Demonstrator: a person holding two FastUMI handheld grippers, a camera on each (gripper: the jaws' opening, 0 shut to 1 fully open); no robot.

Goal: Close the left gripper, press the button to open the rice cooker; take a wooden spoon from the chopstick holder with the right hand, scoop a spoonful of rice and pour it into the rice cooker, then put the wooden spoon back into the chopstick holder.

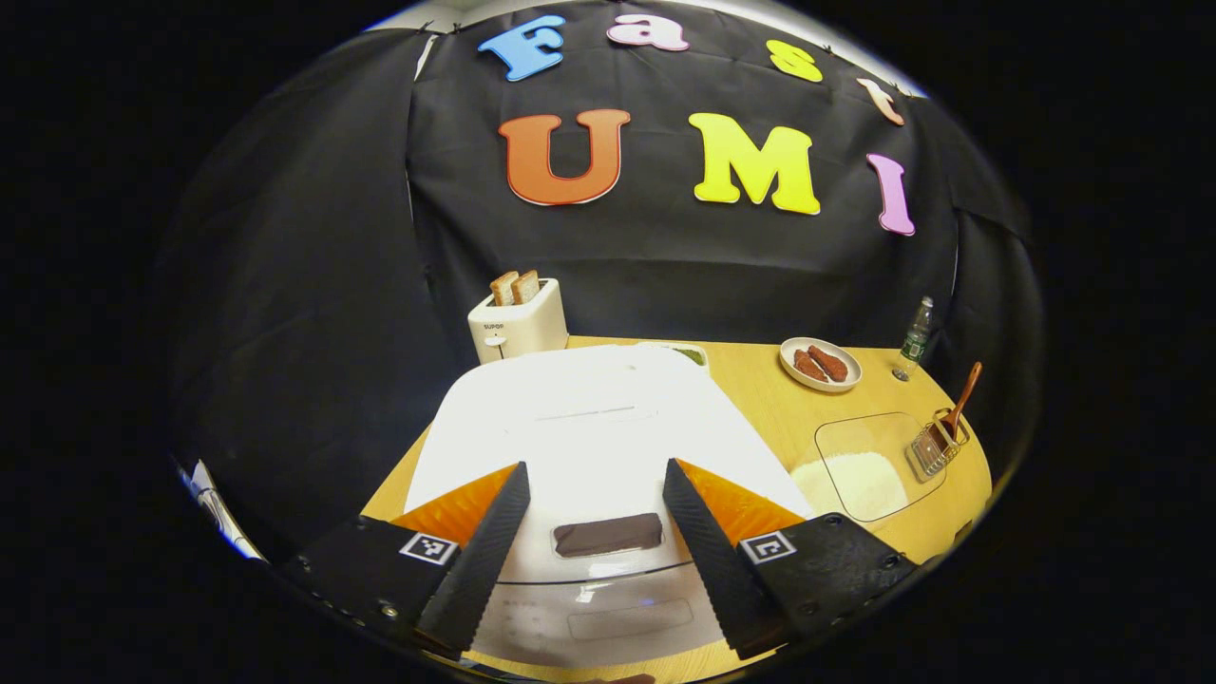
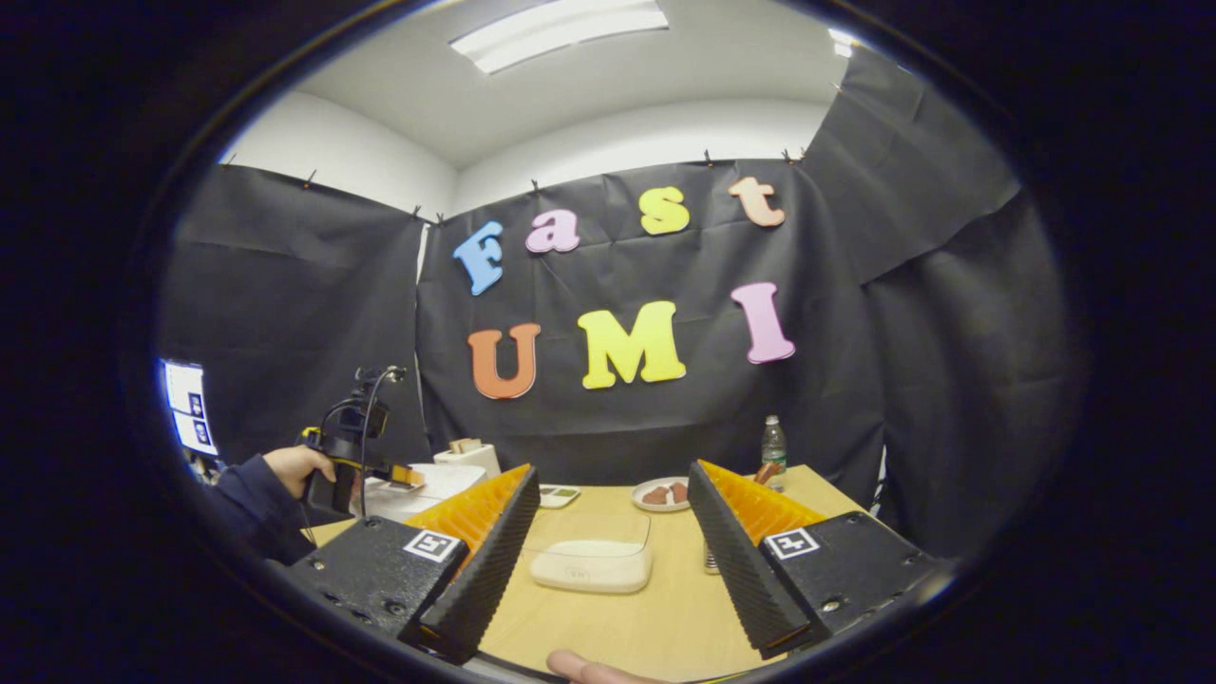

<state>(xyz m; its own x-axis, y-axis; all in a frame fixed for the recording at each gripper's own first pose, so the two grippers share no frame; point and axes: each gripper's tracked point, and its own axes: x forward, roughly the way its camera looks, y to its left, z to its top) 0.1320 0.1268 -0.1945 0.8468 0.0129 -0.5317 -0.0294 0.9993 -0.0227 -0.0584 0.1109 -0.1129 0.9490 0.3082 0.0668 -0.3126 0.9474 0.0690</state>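
Observation:
The white rice cooker (image 1: 589, 418) stands right below my left gripper (image 1: 594, 470), its lid down. The jaws of that gripper are open, and between them lies the cooker's dark button (image 1: 608, 535). At the right sits a clear box of white rice (image 1: 860, 475). Beside the box a wire chopstick holder (image 1: 936, 446) holds the wooden spoon (image 1: 964, 394). My right gripper (image 2: 613, 473) hangs open and empty above the table, facing the rice box (image 2: 594, 556). Its right finger hides most of the holder (image 2: 711, 560). Far left, a hand holds the left gripper (image 2: 408, 475) over the cooker (image 2: 423, 486).
A toaster (image 1: 518, 323) with bread stands behind the cooker. A plate of sausages (image 1: 820, 364) and a small bottle (image 1: 917, 337) sit at the back right of the wooden table (image 1: 760, 399). A fingertip (image 2: 589, 670) shows at the table's near edge.

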